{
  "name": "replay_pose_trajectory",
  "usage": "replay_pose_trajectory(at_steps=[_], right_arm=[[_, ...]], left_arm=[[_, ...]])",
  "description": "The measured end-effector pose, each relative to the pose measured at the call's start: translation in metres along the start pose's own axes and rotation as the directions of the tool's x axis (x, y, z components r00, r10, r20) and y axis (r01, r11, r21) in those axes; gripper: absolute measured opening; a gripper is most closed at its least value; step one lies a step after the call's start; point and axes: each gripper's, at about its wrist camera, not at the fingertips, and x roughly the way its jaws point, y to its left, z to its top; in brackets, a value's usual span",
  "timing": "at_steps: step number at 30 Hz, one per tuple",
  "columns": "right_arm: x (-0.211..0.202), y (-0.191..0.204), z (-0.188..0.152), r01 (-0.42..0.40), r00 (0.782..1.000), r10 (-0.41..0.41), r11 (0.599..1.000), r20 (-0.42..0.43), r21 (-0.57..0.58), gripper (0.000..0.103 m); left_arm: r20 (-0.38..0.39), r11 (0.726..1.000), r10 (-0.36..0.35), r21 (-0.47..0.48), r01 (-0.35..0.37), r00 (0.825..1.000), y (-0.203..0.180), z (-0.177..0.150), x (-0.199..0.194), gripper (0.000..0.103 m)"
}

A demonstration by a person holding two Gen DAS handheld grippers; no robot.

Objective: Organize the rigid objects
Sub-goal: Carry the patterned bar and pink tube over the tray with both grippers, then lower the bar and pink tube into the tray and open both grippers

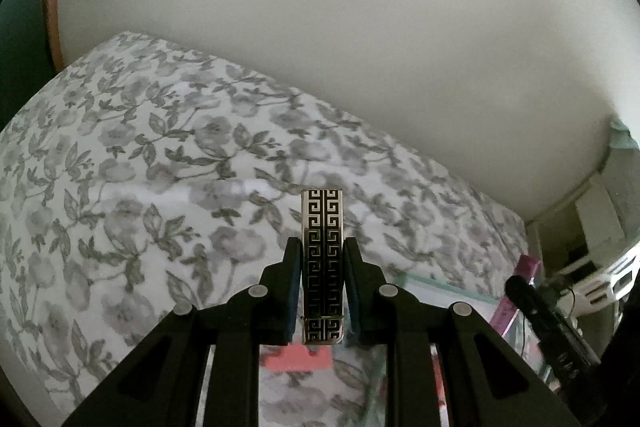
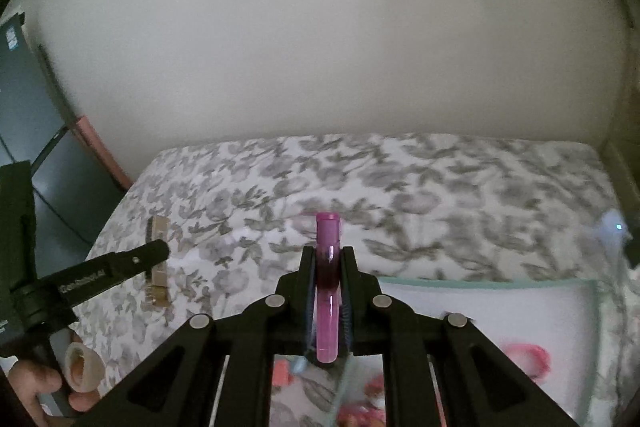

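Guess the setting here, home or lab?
Most likely a home bedroom. A bed with a grey floral sheet sits pushed against a plain white wall, and a clear bin rests on it. Each hand-held gripper holds a small personal item: a patterned lighter, a pink tube.
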Motion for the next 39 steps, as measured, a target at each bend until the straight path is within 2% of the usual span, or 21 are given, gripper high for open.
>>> replay_pose_trajectory(at_steps=[2,5,7,14,19,26,32,37,39], right_arm=[[-0.02,-0.011,-0.005,0.023,1.0,-0.024,0.999,0.015,0.03,0.012],[-0.042,-0.029,-0.019,0.063,0.998,-0.065,0.995,0.027,0.073,0.012],[-0.051,-0.042,-0.03,0.087,0.996,-0.089,0.99,0.015,0.114,0.012],[-0.07,-0.095,-0.068,0.176,0.984,-0.168,0.948,-0.054,0.265,0.012],[-0.059,-0.119,-0.08,0.245,0.968,-0.216,0.925,-0.128,0.292,0.012],[-0.033,-0.133,-0.091,0.286,0.947,-0.228,0.919,-0.224,0.273,0.013],[-0.013,-0.14,-0.1,0.291,0.935,-0.215,0.919,-0.281,0.267,0.013],[-0.008,-0.143,-0.103,0.293,0.93,-0.206,0.915,-0.304,0.276,0.015],[-0.008,-0.142,-0.102,0.297,0.929,-0.21,0.916,-0.306,0.271,0.015]], left_arm=[[0.002,0.999,-0.008,0.034,0.007,1.0,-0.015,-0.009,-0.006,0.021],[-0.03,0.994,-0.069,0.087,0.071,0.997,-0.038,-0.024,-0.008,0.021],[-0.055,0.989,-0.096,0.108,0.101,0.994,-0.05,-0.034,-0.005,0.021],[-0.123,0.965,-0.122,0.217,0.147,0.985,-0.093,-0.076,0.005,0.021],[-0.225,0.944,-0.143,0.261,0.201,0.964,-0.122,-0.102,0.027,0.021],[-0.306,0.924,-0.089,0.331,0.193,0.948,-0.147,-0.129,0.056,0.021],[-0.345,0.923,-0.071,0.332,0.192,0.936,-0.151,-0.138,0.071,0.021],[-0.337,0.923,-0.071,0.334,0.189,0.939,-0.152,-0.136,0.072,0.023],[-0.336,0.923,-0.068,0.337,0.187,0.94,-0.152,-0.136,0.071,0.028]])
